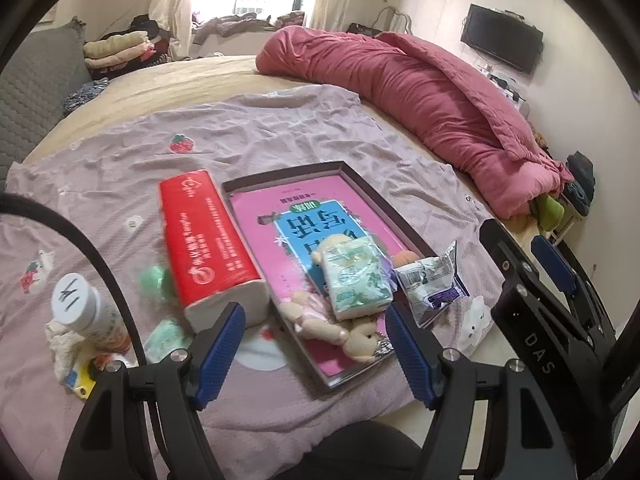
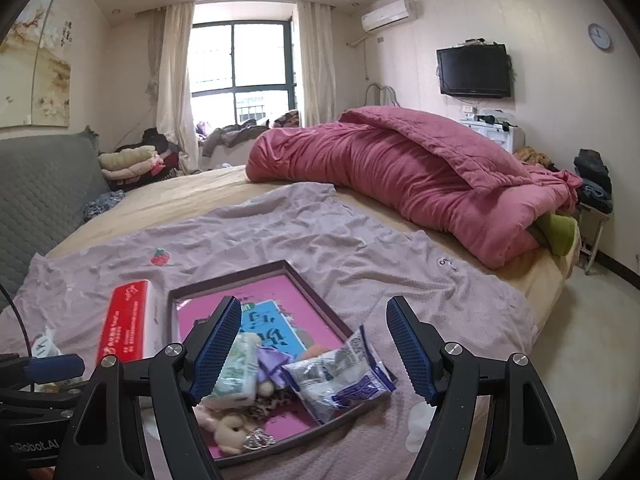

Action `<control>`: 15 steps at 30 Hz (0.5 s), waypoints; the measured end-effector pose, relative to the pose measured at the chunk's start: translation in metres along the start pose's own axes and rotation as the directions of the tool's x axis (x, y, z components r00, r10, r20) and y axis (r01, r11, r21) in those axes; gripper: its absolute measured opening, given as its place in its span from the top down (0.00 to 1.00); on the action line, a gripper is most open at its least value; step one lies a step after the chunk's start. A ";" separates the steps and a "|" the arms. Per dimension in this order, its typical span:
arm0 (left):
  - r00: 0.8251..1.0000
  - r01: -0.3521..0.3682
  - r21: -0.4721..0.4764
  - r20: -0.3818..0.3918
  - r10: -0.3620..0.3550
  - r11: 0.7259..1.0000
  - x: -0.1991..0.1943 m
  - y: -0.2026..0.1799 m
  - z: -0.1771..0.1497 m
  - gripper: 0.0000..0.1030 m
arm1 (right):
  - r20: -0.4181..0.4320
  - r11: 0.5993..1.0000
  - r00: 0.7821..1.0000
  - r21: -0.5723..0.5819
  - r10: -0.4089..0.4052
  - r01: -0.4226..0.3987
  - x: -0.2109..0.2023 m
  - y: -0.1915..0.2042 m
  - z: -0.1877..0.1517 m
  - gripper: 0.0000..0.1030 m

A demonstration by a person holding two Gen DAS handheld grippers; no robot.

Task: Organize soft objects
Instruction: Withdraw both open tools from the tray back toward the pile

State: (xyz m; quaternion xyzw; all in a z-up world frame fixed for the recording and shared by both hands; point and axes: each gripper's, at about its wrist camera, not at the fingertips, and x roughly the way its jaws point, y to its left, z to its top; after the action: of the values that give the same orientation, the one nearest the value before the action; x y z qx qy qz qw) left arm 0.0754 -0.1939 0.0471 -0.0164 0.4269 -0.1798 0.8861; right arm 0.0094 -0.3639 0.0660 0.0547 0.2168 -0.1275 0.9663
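A shallow dark tray [image 1: 280, 174] [image 2: 320, 300] with a pink book in it lies on the lilac sheet. In it are a green tissue pack [image 1: 354, 276] [image 2: 236, 372] and a beige plush toy [image 1: 320, 320] [image 2: 230, 428]. A white and purple snack packet [image 1: 432, 284] [image 2: 336, 380] rests across the tray's right rim. A red tissue box [image 1: 208, 240] [image 2: 124, 328] lies left of the tray. My left gripper [image 1: 316, 352] hovers open above the tray's near end, holding nothing. My right gripper [image 2: 312, 352] is open and holds nothing, above the packet and tissue pack.
A white-capped bottle [image 1: 84, 308], a small green pack [image 1: 164, 340] and a cream cloth [image 1: 60, 344] lie left of the red box. A rolled pink duvet [image 2: 400, 176] fills the bed's far right side. The bed edge and floor [image 2: 580, 340] are to the right.
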 end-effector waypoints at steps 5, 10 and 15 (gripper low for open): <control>1.000 -0.014 -0.021 0.023 0.015 1.000 -0.020 0.016 -0.002 0.30 | 0.031 1.000 0.999 -0.024 0.021 -0.020 -0.015 0.015 0.008 0.26; 0.998 -0.034 -0.052 0.051 0.036 0.998 -0.045 0.037 -0.005 0.30 | 0.058 0.998 0.997 -0.039 0.049 -0.047 -0.031 0.030 0.018 0.26; 0.995 -0.070 -0.091 0.069 0.076 0.993 -0.069 0.065 -0.006 0.30 | 0.070 0.994 0.993 -0.069 0.093 -0.088 -0.049 0.049 0.026 0.26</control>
State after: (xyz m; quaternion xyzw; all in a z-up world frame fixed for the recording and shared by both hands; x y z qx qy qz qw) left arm 0.0508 -0.1092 0.0833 -0.0464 0.4025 -0.1275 0.9053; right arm -0.0094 -0.3096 0.1130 0.0279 0.1829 -0.0781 0.9796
